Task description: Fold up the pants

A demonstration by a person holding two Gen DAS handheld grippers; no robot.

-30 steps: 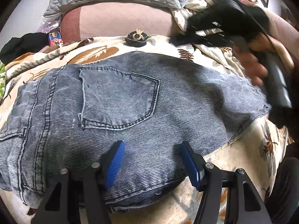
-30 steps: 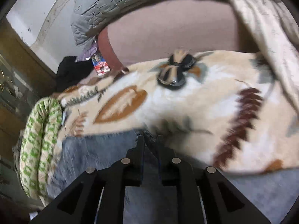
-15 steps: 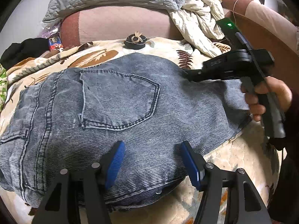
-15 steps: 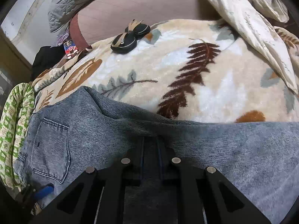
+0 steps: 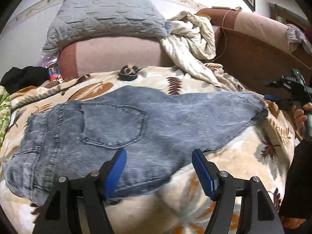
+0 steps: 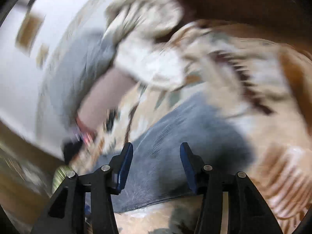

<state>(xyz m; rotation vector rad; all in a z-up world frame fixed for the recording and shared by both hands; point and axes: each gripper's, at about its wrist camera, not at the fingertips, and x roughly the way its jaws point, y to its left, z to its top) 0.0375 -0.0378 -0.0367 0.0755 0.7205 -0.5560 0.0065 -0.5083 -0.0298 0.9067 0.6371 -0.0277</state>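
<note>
The grey denim pants [image 5: 136, 128] lay folded, pocket up, on the leaf-print blanket [image 5: 243, 165]. The left gripper [image 5: 159, 167] stood above their near edge, jaws apart, just widened, holding nothing. The right gripper [image 6: 156, 165], beside the pants' right end, had just opened, empty.

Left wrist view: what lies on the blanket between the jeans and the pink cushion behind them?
A small round black item with a tan bow sits there on the leaf-print blanket, beyond the jeans, before the cushion.

A home bedroom: leaf-print blanket [image 5: 253, 167], grey pillow [image 5: 109, 17], wooden bedframe [image 5: 253, 58].
</note>
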